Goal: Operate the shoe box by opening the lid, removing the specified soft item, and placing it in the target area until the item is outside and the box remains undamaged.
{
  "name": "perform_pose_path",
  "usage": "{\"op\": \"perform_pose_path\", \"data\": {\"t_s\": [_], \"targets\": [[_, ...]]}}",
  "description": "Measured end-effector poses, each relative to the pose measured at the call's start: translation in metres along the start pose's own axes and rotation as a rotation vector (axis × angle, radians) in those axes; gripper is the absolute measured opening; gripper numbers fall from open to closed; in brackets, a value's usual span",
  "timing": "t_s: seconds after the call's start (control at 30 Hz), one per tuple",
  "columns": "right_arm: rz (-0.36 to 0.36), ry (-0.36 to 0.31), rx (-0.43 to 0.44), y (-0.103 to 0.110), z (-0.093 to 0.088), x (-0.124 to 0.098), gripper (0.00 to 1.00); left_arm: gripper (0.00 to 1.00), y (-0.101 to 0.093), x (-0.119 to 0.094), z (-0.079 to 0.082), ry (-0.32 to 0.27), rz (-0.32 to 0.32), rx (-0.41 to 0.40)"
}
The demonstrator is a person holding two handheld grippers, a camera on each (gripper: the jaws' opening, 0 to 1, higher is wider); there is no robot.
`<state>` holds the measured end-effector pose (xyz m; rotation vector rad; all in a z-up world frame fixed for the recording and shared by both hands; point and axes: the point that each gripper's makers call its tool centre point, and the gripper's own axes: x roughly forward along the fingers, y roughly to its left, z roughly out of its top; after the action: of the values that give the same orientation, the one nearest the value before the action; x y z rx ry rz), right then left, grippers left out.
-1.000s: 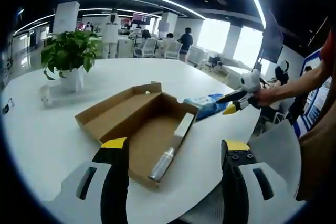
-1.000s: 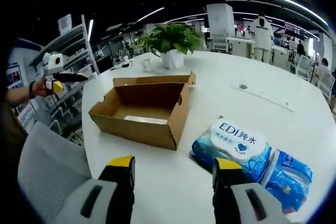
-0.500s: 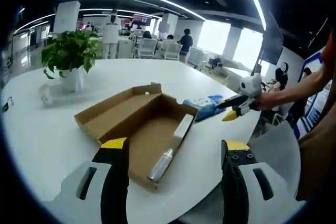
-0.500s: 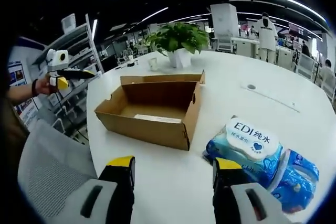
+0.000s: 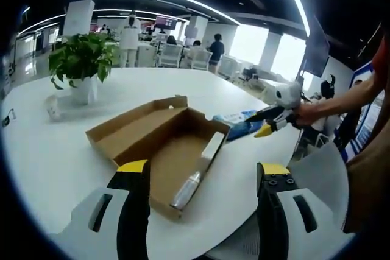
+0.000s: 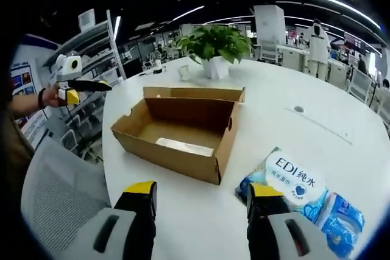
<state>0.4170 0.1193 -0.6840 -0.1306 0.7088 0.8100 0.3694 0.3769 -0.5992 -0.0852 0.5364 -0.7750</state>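
- Nearest in the left gripper view, the left tongs [image 5: 202,178] stand wide apart with nothing between them, yellow tips over the near edge of the round white surface [image 5: 42,150].
- Just past those tips sits the open cardboard shoe box [image 5: 159,145], its lid [image 5: 134,127] folded flat to the far side; a pale, bottle-shaped item [image 5: 187,189] and a light flat piece [image 5: 212,146] lie along the box's inner wall.
- Beyond the box, the right tongs [image 5: 266,121], held in a person's hand, hover above the blue wipes packs [image 5: 234,123]; their spread cannot be told from here.
- In the right gripper view, the right tongs [image 6: 202,196] are likewise spread wide and carry nothing; the "EDI" wipes pack [image 6: 291,181] lies on the surface just beside the right jaw, outside the box, with a second blue pack [image 6: 342,228] touching it.
- Farther back, a potted plant [image 6: 214,45] stands on the surface behind the box, and the left tongs [image 6: 79,89] hang off its far edge.
- Office chairs and people fill the background.
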Motion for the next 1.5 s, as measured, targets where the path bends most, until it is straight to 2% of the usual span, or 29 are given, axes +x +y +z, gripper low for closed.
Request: {"op": "perform_pose_path", "data": {"t_s": [0.5, 0.93, 1.07, 1.17, 1.23, 1.27, 1.5], "targets": [[0.041, 0.030, -0.109, -0.002, 0.037, 0.021, 0.57, 0.71, 0.004, -0.005, -0.002, -0.004, 0.008, -0.008], [0.071, 0.117, -0.252, -0.004, 0.062, 0.045, 0.58, 0.71, 0.005, -0.005, -0.003, -0.010, 0.005, -0.017], [0.086, 0.163, -0.311, -0.003, 0.064, 0.056, 0.59, 0.71, 0.007, -0.006, -0.003, -0.011, 0.008, -0.021], [0.093, 0.207, -0.385, -0.002, 0.066, 0.064, 0.59, 0.71, 0.008, -0.007, -0.004, -0.011, 0.009, -0.023], [0.082, 0.265, -0.443, -0.007, 0.061, 0.070, 0.59, 0.70, 0.008, -0.007, -0.004, -0.011, 0.010, -0.025], [0.080, 0.269, -0.456, -0.008, 0.062, 0.071, 0.58, 0.70, 0.009, -0.008, -0.005, -0.013, 0.011, -0.029], [0.139, 0.370, -0.615, -0.001, 0.058, 0.088, 0.59, 0.70, 0.010, -0.009, -0.008, -0.016, 0.015, -0.043]]}}
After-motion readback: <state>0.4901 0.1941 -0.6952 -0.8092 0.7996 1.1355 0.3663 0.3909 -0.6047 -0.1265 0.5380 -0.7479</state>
